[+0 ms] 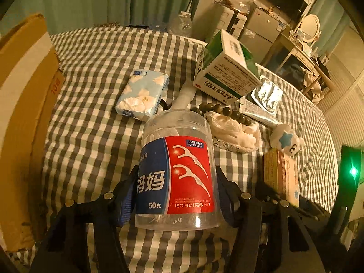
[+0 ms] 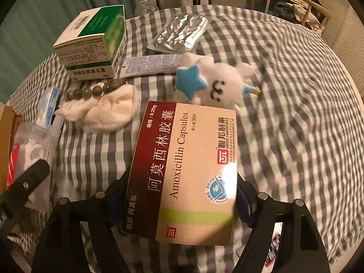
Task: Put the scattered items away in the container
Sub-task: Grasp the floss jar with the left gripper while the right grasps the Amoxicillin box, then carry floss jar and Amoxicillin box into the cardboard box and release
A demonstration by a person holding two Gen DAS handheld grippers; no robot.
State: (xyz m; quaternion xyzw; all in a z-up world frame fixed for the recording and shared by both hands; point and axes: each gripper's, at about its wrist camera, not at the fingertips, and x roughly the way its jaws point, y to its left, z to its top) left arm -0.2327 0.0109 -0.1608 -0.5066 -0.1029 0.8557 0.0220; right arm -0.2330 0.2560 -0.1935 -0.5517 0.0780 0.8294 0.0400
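My left gripper (image 1: 177,191) is shut on a clear floss-pick jar (image 1: 177,173) with a red and blue label, held above the checked bedsheet. My right gripper (image 2: 182,193) is shut on an Amoxicillin capsule box (image 2: 186,170), also seen from the left wrist view (image 1: 281,173). A cardboard box (image 1: 22,118) stands at the left edge. On the bed lie a tissue pack (image 1: 143,94), a green and white medicine box (image 2: 93,41), a bead bracelet (image 2: 95,89) on a white cloth (image 2: 107,113), a foil blister pack (image 2: 179,33), a tube (image 2: 147,64) and a white plush toy (image 2: 211,82).
A white bottle (image 1: 184,96) lies behind the jar. Beyond the bed are green curtains (image 1: 113,2), white cabinets (image 1: 261,25) and a desk with a round mirror (image 1: 310,27). The bed's right edge runs near a slatted wall (image 2: 345,34).
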